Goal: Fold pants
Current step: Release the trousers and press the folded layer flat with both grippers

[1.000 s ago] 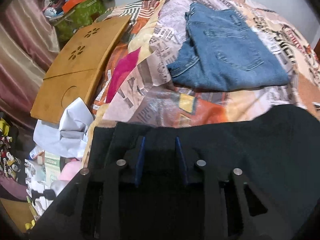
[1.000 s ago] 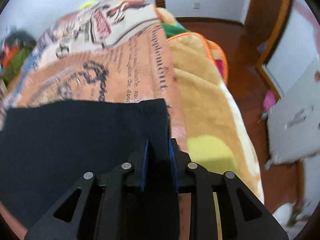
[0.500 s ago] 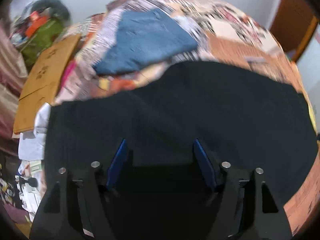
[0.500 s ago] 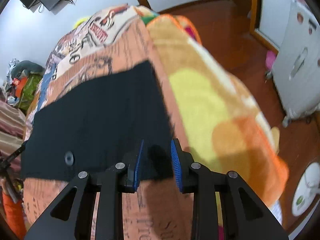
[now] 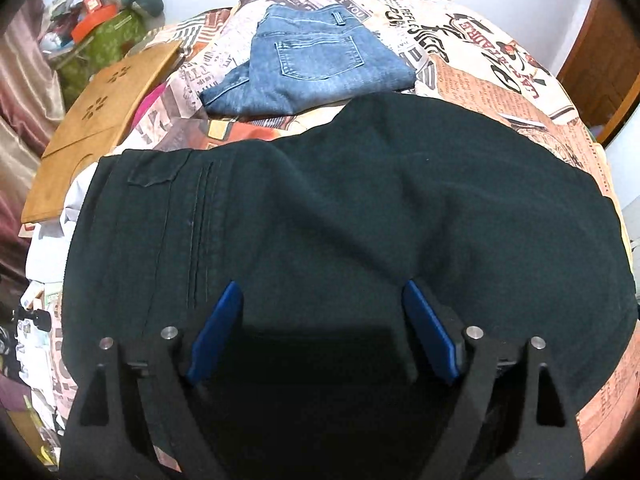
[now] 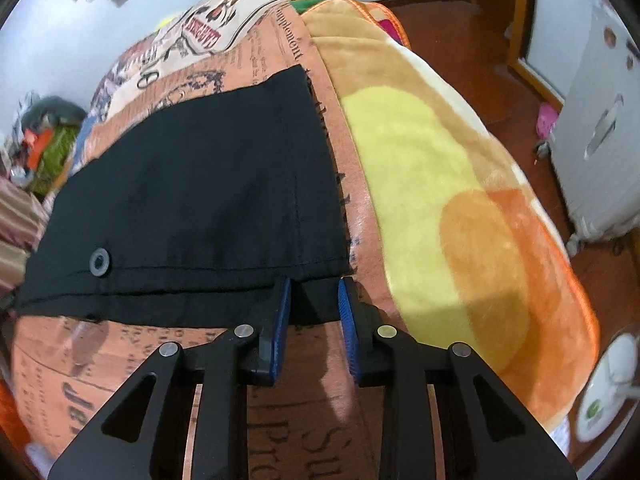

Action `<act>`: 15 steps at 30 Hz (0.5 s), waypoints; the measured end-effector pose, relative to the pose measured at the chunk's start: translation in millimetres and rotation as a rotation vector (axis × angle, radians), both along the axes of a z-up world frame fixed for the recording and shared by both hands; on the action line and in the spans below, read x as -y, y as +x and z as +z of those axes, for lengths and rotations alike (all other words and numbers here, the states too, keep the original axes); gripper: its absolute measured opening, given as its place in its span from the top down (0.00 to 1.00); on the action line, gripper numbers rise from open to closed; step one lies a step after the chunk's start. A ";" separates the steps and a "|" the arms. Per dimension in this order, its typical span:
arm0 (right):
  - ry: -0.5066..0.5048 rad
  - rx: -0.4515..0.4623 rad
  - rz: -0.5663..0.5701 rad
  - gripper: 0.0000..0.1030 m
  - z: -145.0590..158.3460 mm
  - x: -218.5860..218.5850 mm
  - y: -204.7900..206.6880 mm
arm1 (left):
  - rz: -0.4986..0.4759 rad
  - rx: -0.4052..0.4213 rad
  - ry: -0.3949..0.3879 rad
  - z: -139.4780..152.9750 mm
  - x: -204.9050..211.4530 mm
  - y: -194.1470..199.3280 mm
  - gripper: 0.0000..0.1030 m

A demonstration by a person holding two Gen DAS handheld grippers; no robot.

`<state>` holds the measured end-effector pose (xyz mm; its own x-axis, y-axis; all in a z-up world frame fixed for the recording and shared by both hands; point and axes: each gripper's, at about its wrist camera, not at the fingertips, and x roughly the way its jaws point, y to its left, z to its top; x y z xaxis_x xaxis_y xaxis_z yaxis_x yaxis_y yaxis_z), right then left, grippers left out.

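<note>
The black pants [image 5: 360, 200] lie spread across the printed bedspread [image 5: 480, 60], with a pocket flap at their left end. My left gripper [image 5: 320, 292] hovers over them, its jaws opening wide and the blue pads [image 5: 216, 336] clear of the cloth. In the right wrist view the pants [image 6: 200, 180] lie folded, a round button [image 6: 100, 260] showing near the edge. My right gripper [image 6: 314, 282] sits at their near right corner, its jaws closing, with the black edge filling the narrow gap between the pads.
Folded blue jeans [image 5: 320, 68] lie behind the black pants. A wooden board [image 5: 100, 120] and piled clutter [image 5: 104, 36] are at the left. A yellow and orange blanket [image 6: 420, 180] drapes the bed's right side, with a white cabinet [image 6: 600, 140] and wooden floor beyond.
My left gripper let go of the black cloth, spread wide and swung right over the pants. My right gripper brought its end of the pants down onto the bed.
</note>
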<state>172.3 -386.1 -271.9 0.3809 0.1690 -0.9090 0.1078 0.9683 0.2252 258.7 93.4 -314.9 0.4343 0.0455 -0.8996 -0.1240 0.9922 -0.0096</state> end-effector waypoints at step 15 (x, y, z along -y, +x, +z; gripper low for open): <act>0.131 0.040 -0.169 0.37 43.6 12.4 -26.1 | -0.126 0.090 0.099 55.2 40.4 16.4 0.18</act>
